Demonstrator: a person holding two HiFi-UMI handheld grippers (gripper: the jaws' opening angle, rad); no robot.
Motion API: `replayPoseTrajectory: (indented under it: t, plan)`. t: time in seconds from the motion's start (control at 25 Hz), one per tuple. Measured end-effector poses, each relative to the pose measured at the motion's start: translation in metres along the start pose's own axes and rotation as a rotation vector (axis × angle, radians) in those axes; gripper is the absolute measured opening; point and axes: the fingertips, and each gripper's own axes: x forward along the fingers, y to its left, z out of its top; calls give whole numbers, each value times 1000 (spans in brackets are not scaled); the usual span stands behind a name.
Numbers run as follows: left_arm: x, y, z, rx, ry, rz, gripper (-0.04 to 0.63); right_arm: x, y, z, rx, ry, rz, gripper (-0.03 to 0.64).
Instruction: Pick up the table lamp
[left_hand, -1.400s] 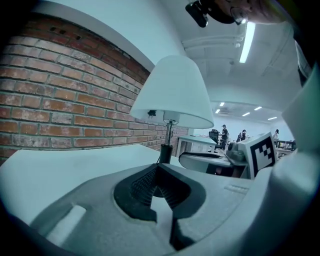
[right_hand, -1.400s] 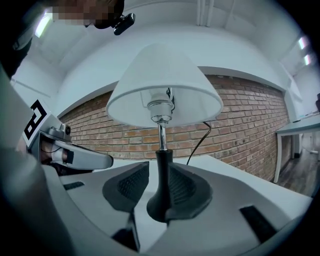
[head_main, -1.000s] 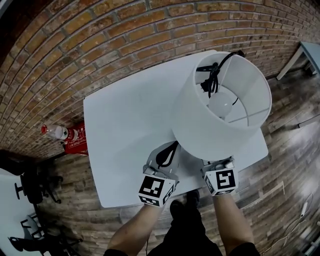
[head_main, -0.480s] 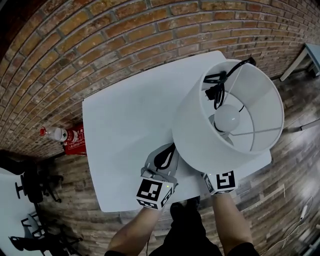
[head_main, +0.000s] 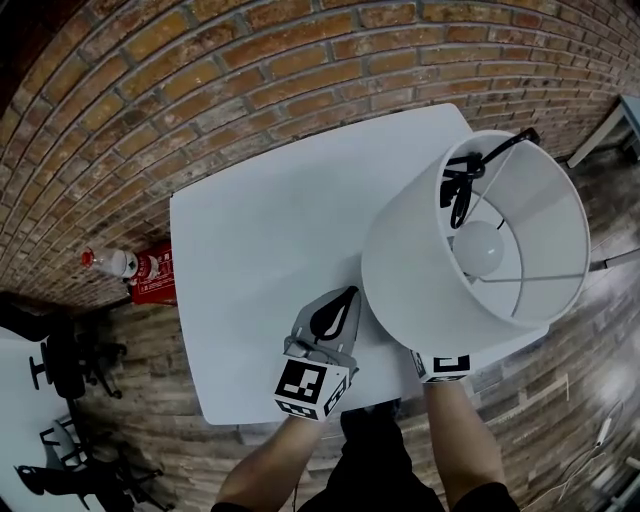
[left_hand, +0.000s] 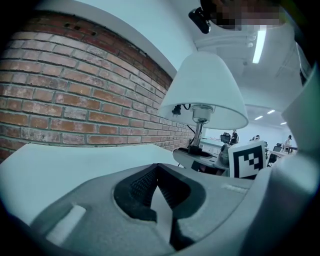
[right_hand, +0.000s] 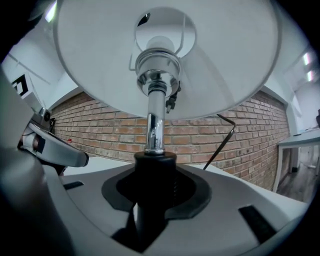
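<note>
The table lamp (head_main: 410, 260) stood at the right end of the smooth white table (head_main: 260, 230), near the rough red brick wall (head_main: 200, 70). Its wide, slightly tapered shade (right_hand: 225, 60) was matte white and open at the top, where you could see a round frosted bulb (head_main: 478, 248) and a looped black cord (head_main: 462, 185). Below the shade a polished chrome stem (right_hand: 154, 125) ran down into a black cylindrical collar (right_hand: 155, 161). Your right gripper (right_hand: 156, 175) had that collar between its dark ribbed pads, with the jaws closing on it from both sides. Your left gripper (left_hand: 157, 167) was clenched on nothing, its grey jaws meeting at the tips over bare table, just left of the lamp.
</note>
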Motion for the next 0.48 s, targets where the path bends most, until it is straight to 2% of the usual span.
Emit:
replayPoseTrajectory:
  t: [0.16, 0.48]
  plan:
    - [-4, 5, 1, -2, -2, 6, 3, 3, 2, 0, -33, 17, -13, 107]
    - [-14, 11, 6, 3, -14, 6, 3, 5, 1, -1, -6, 79, -23, 103]
